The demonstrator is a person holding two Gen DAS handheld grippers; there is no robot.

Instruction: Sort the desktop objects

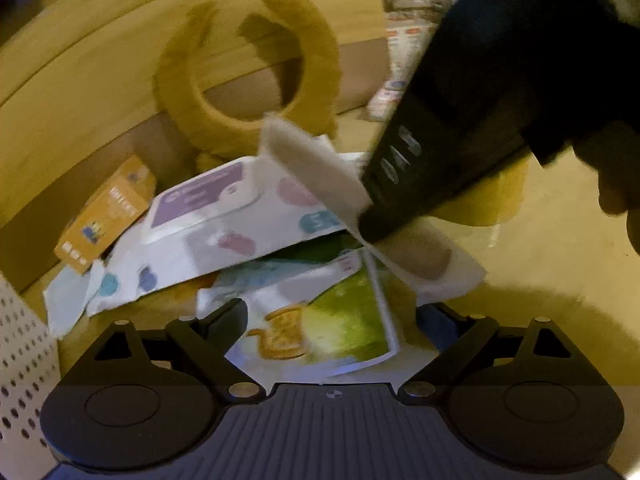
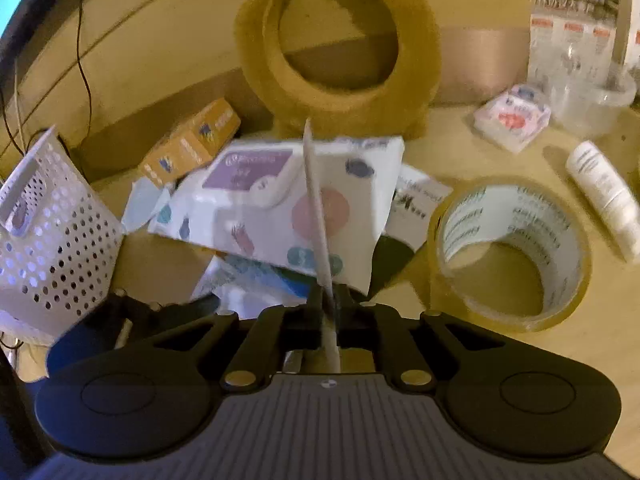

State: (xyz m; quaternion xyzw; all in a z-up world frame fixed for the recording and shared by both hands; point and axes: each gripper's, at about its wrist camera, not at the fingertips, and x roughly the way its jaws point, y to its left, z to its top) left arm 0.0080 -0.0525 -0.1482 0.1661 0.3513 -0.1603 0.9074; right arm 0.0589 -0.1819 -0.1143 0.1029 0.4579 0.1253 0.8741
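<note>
My right gripper is shut on a thin white sheet, seen edge-on above a white wet-wipes pack with a purple label. In the left wrist view the right gripper comes in from the upper right, holding that white sheet over the wipes pack. My left gripper is open and empty, its fingers either side of a snack packet with a green picture. An orange box lies left of the pile.
A yellow plush ring stands at the back. A white perforated basket is at the left. A tape roll, a white tube, a small tissue pack and a clear cup lie at the right.
</note>
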